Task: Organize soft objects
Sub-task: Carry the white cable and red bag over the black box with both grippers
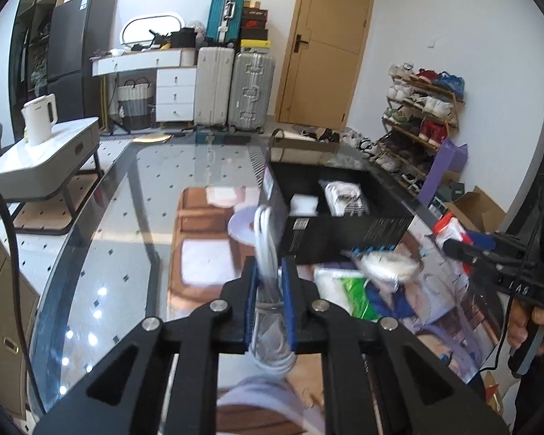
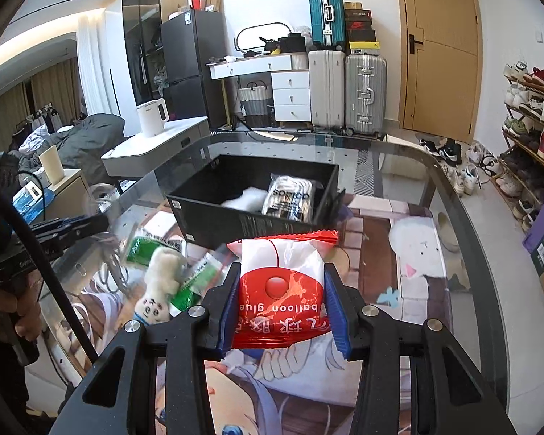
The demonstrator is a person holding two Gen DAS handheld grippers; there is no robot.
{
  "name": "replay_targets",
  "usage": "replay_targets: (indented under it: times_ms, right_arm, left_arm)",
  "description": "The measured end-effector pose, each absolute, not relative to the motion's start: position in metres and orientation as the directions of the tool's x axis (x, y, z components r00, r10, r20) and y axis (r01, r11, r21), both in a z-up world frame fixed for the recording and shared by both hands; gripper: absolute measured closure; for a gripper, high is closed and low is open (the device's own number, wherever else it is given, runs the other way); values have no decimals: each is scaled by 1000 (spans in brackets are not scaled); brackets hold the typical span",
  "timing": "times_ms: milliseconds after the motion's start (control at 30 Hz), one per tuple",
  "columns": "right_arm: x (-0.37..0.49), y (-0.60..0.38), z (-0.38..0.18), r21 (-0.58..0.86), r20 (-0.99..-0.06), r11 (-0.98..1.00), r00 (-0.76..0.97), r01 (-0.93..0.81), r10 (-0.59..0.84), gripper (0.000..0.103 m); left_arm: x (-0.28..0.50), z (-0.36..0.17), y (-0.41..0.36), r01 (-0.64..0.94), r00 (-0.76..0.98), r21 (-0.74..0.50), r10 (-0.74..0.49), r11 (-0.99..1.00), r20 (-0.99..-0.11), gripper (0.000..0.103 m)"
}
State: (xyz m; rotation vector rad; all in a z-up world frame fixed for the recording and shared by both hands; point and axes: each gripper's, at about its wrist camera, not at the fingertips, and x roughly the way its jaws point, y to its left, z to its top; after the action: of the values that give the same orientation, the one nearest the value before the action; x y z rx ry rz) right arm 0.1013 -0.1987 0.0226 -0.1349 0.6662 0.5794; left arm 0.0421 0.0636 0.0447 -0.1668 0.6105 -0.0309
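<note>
While both tongs are loaded, what matters is where the open black cardboard box (image 2: 214, 224) sits vs each load. My right gripper (image 2: 281, 301) is clamped narrow on the red-and-white "balloon glue" foil packet (image 2: 281, 282), whose long axis runs fwd along the fingers, top edge pointing at the box. The box lies straight ahead, near wall just beyond the packet tip, so I judge a short push fwd and up over the wall is what's needed.

My left gripper (image 1: 270, 290) is closed on a coiled white cable bundle (image 1: 266, 239), loops standing upright between the blue pads (image 1: 289, 301). From that side the box (image 1: 344, 232) is ahead and to the right, its corner close to the cable top. I'd say the right hand is better lined up; can't tell which is actually nearer.

Box contents: a white-and-black printed soft pack (image 2: 290, 195) on the right side, a white fluffy item (image 2: 243, 197) beside it; can't tell if they touch.

Left on the glass table (image 2: 453, 195), near the box's front: a small white plush toy (image 2: 161, 272) and green-and-clear plastic packets (image 2: 192, 286).
</note>
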Motion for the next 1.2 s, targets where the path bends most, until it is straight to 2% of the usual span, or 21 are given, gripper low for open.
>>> replay_targets:
  times_ms: [167, 367, 433, 467, 500, 767, 867, 900, 1200]
  right_arm:
    - [103, -192, 24, 57, -621, 831, 631, -554, 464, 60]
    - [105, -194, 17, 65, -632, 834, 625, -548, 459, 60]
    - [107, -194, 17, 64, -635, 835, 624, -546, 456, 60]
    - [107, -193, 16, 63, -635, 835, 623, -546, 456, 60]
    - [106, -193, 16, 61, -636, 835, 624, -547, 455, 60]
    - [112, -193, 13, 59, -647, 837, 617, -544, 447, 60]
    - [115, -192, 11, 56, -654, 836, 613, -545, 444, 60]
    - [117, -192, 10, 56, -655, 836, 612, -545, 443, 60]
    - [121, -187, 12, 62, -645, 827, 610, -559, 461, 60]
  left_arm:
    - [50, 40, 62, 0, 811, -162, -94, 987, -577, 94]
    - [51, 10, 66, -26, 760, -178, -97, 984, -643, 91]
    - [55, 4, 66, -39, 747, -183, -93, 982, -658, 76]
    - [56, 3, 66, -47, 746, -184, -88, 982, -660, 61]
    - [57, 1, 66, -58, 749, -185, -80, 981, -658, 53]
    - [78, -20, 65, -83, 692, -209, -94, 974, -716, 54]
    - [79, -22, 64, -84, 693, -201, -88, 976, -715, 72]
    - [79, -22, 65, -79, 694, -204, -93, 976, -714, 74]
    - [66, 1, 70, -66, 743, -217, -97, 974, -662, 75]
